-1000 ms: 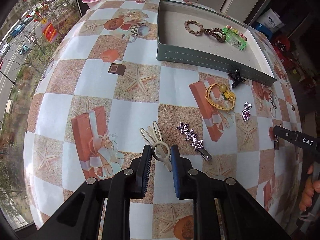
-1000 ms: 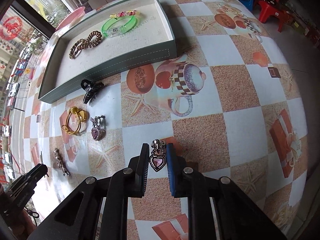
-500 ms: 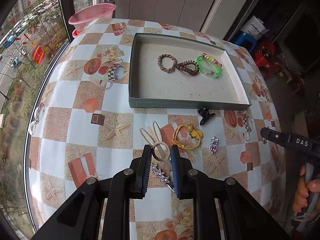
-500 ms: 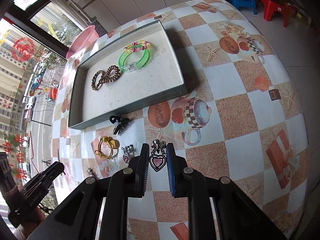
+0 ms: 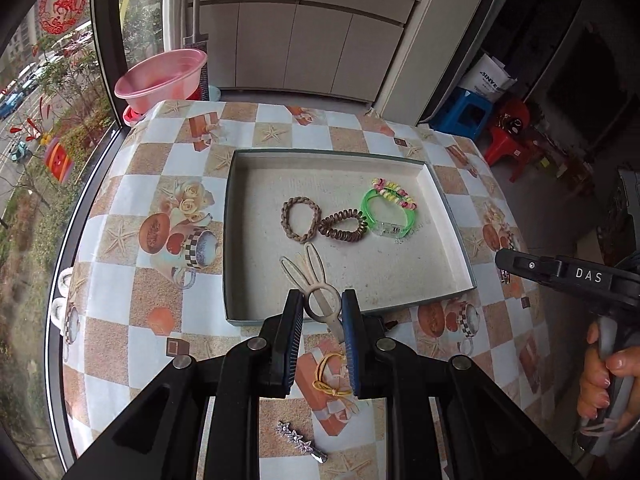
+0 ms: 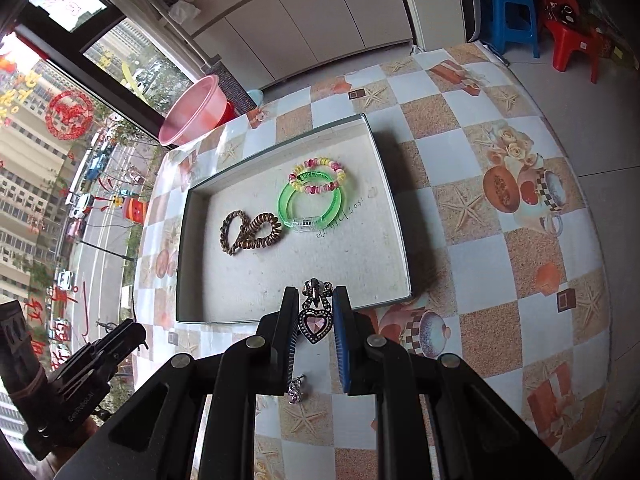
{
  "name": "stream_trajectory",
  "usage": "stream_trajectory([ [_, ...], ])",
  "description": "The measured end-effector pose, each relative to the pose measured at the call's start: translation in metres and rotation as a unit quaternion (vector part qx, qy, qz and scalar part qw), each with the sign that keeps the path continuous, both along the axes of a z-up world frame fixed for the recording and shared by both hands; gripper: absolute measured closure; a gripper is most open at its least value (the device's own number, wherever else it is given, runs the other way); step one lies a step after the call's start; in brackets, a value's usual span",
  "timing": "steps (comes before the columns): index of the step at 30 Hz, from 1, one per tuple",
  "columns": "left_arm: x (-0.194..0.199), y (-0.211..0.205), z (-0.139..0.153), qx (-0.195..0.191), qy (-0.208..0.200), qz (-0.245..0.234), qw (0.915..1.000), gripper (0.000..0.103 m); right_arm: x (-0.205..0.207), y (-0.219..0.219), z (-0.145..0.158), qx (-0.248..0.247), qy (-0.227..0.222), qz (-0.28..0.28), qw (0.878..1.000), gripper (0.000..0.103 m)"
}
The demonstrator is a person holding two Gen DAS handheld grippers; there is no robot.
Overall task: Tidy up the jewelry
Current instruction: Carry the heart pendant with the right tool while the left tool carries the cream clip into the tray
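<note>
With the left gripper [image 5: 322, 312] pinching the bunny clip [image 5: 310, 280] and the right gripper [image 6: 316, 312] clamping the heart brooch [image 6: 316, 320] above the tray [image 6: 394, 216] edge, either thin piece could slip early onto the table [image 6: 500, 264].

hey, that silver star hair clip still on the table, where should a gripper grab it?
Take the silver star hair clip across its narrow width at mid-length, coming straight down from above. It lies flat and slanted on the checked tablecloth, so turn the fingers square to its long axis.
</note>
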State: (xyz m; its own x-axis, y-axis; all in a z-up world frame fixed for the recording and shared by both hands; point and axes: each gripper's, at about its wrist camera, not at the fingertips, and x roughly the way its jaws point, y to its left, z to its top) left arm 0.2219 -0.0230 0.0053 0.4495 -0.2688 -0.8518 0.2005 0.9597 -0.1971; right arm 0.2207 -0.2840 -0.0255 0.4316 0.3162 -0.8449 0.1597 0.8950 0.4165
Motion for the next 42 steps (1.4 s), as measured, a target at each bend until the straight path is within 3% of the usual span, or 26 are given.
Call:
stream_trajectory([
  [8, 0.05, -0.01, -0.022, 0.019, 0.002, 0.004, 0.9998, 0.07, 0.048, -0.006, -0.008, 0.007, 0.002, 0.001, 1.0, 0.085],
  [21, 0.083, -0.032, -0.088, 0.065, 0.048, -0.009, 0.9967, 0.07, 0.085, 0.01, -0.071, -0.007, 0.062, 0.041, 0.997, 0.085],
  [31, 0.096, -0.038, -0.112, 0.082, 0.063, 0.004, 0.9946, 0.07, 0.106, 0.014, -0.098, -0.038, 0.081, 0.057, 0.994, 0.085],
  [42, 0.112, -0.044, -0.118, 0.106, 0.048, 0.014, 0.9932, 0.07, 0.127, 0.013, -0.098, -0.058, 0.064, 0.058, 0.995, 0.085],
])
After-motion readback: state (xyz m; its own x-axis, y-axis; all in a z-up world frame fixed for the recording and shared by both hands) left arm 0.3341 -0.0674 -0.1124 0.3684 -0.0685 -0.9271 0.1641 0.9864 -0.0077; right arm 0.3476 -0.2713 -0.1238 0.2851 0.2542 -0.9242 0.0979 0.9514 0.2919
